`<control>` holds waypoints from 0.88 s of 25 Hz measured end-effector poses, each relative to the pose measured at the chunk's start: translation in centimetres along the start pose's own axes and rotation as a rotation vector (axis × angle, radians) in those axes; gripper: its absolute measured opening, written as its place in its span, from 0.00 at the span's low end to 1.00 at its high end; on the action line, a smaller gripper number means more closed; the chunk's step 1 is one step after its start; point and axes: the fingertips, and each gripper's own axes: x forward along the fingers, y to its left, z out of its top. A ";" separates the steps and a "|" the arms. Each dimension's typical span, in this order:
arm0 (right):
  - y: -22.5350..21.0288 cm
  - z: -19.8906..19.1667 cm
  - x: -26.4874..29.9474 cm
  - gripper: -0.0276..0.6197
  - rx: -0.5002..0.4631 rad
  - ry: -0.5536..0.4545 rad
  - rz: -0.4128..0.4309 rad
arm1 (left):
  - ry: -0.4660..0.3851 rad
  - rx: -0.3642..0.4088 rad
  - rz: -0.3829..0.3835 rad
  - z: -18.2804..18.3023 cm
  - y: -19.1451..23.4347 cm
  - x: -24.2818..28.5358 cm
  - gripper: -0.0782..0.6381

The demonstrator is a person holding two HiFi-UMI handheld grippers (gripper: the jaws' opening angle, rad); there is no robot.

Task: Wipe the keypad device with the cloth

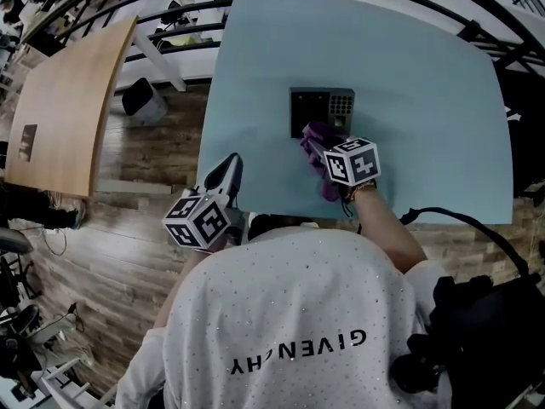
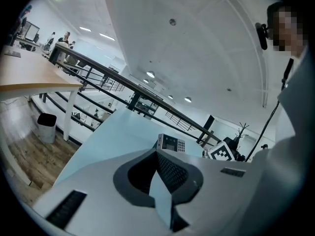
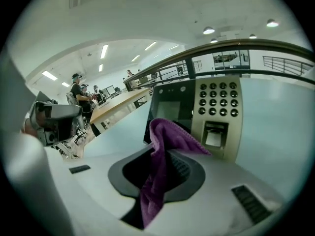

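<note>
We are recording the right tool (image 1: 315,149) clamping the cloth (image 1: 317,133) at the keypad device (image 1: 319,105); the left tool (image 1: 228,169) is hanging closed, empty, over the worktop's (image 1: 409,100) near-left corner.

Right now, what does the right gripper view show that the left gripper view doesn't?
Only the right gripper view: the purple cloth pinched in the shut right gripper, in front of the keypad device, whose keys show clearly. Only the left gripper view: the left gripper shut on nothing, and a black bin on the wood floor. Both: the keypad device on the pale blue table.
</note>
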 end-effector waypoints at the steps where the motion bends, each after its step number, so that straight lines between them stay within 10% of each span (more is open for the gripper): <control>1: -0.5 -0.2 -0.3 0.13 0.008 -0.005 -0.009 | 0.006 0.003 -0.002 -0.2 -0.1 0.2 0.11; 22: -7.8 -2.1 -5.6 0.13 0.143 -0.048 -0.168 | 0.009 0.003 0.000 -1.6 -2.0 0.7 0.11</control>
